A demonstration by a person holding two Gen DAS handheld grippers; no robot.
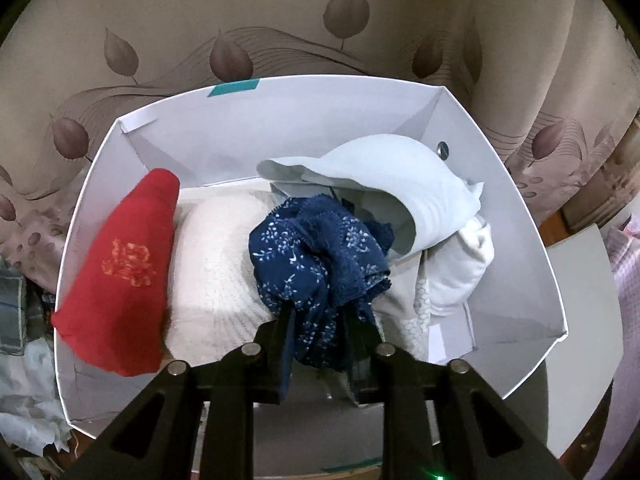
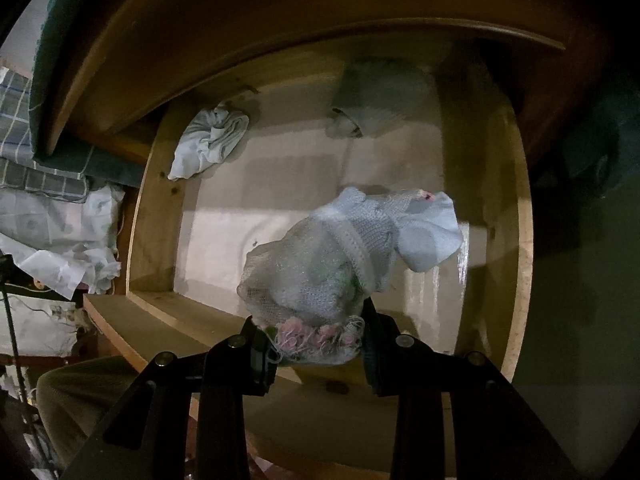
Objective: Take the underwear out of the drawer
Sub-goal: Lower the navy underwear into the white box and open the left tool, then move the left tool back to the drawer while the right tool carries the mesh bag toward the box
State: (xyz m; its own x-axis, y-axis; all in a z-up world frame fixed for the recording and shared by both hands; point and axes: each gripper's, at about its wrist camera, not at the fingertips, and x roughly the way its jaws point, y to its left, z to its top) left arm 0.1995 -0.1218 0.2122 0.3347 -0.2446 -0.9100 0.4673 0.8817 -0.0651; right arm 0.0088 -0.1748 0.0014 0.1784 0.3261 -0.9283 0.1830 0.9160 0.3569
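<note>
A pale blue mesh-and-knit pair of underwear (image 2: 344, 264) with pink lace trim hangs bunched between the fingers of the right gripper (image 2: 316, 344), which pinch it at its lower edge; the bundle sits just above the front wall of the open wooden drawer (image 2: 156, 208). Deeper in the drawer lie two more pieces: a crumpled white one (image 2: 208, 142) in the far left corner and a greyish one (image 2: 380, 104) in shadow at the back.

Over on the other side, the left gripper (image 1: 320, 320) is clamped on a navy blue floral lace pair (image 1: 316, 256), which bulges forward from the fingertips over a white box (image 1: 520, 280). Inside that box, a red piece with a gold emblem (image 1: 120, 272) leans at the left, a cream textured one (image 1: 216, 264) lies in the middle, and a light blue one (image 1: 400, 192) sits at the far right above white fabric (image 1: 460, 272). A leaf-patterned cloth (image 1: 280, 20) spreads behind the box.
</note>
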